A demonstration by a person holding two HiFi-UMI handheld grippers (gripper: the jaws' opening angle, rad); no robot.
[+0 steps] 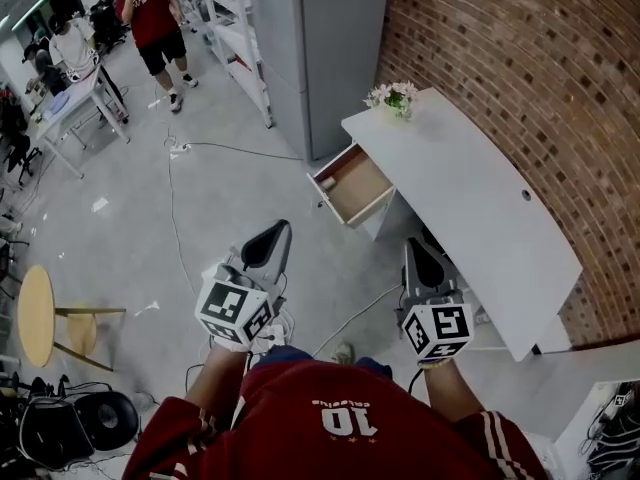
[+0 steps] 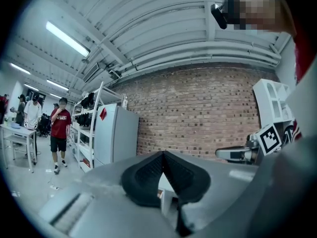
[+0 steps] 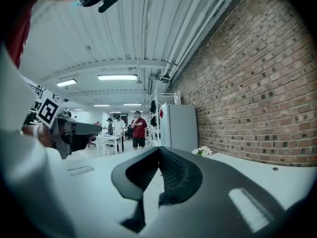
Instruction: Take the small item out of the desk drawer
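A white desk [image 1: 470, 203] stands along the brick wall. Its drawer [image 1: 352, 184] is pulled open toward the floor, and the wooden inside shows no item from here. My left gripper [image 1: 274, 232] is shut with nothing in it, held in the air short of the drawer. My right gripper [image 1: 416, 248] is also shut and holds nothing, near the desk's front edge. In the left gripper view the jaws [image 2: 162, 155] meet tip to tip, with the right gripper [image 2: 237, 154] off to the side. The right gripper view shows closed jaws [image 3: 159, 150] and the desk top [image 3: 257, 165].
A small pot of flowers [image 1: 392, 98] sits on the desk's far end. A grey cabinet [image 1: 320, 48] stands beyond the drawer. Cables [image 1: 180, 218] run over the floor. A round wooden stool [image 1: 36, 314] stands left. A person in a red shirt [image 1: 150, 18] walks far off.
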